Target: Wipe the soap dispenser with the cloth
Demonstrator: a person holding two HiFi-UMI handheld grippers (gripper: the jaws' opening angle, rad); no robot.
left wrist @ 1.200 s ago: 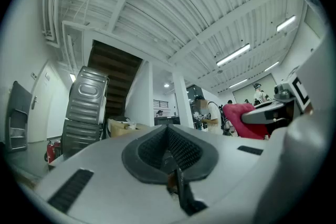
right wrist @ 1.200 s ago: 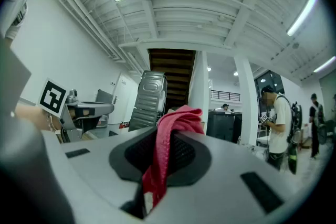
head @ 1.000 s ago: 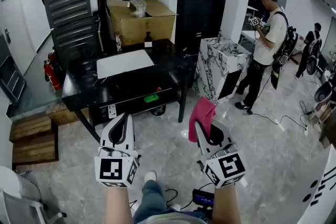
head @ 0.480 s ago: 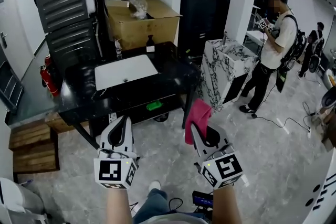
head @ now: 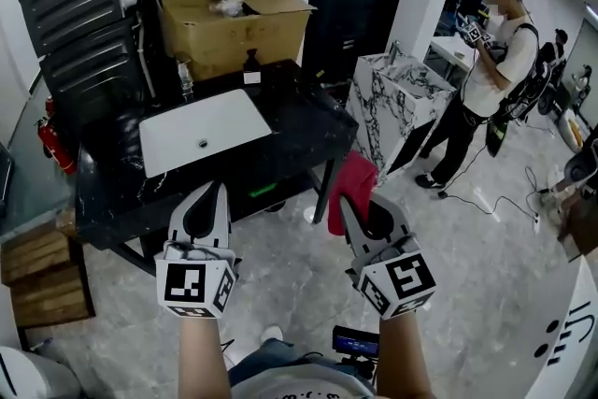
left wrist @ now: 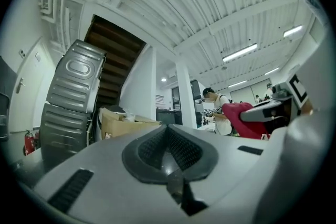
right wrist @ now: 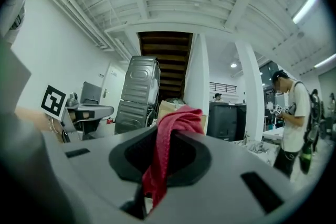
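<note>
Red cloth (head: 351, 186) hangs bunched from the right gripper (head: 348, 204), whose jaws are pinched together on it. The right gripper view shows the fabric trapped between the pads, spilling up over the tips and down toward the camera. The left gripper (head: 217, 193) carries nothing: its own view shows the two jaws meeting with no gap and nothing between them.

Location of the work item: what I take for the soap dispenser (head: 250, 66), a dark bottle with a narrow top, stands at the far edge of the black table (head: 308, 131). It is just behind the white basin (head: 201, 134) and in front of the cardboard box (head: 235, 14). A smaller clear bottle (head: 184, 74) stands to its left; at this range a pump cannot be confirmed on either. Both grippers are over the floor on the near side of the table, well apart from the dispenser. A person (head: 486, 61) stands off to the right, beyond a marble-patterned stand (head: 392, 107).

Assessment: the cloth is secured and wiping is not begun. The step in hand is the approach to the table. The next move calls for carrying the right gripper across the basin and laying the loose cloth against the bottle's side. The left gripper would need to open and steady the bottle, since a tall, light bottle is likely to tip or slide under a one-sided wipe. Risk noted: the hanging fold may drag over the basin edge.
</note>
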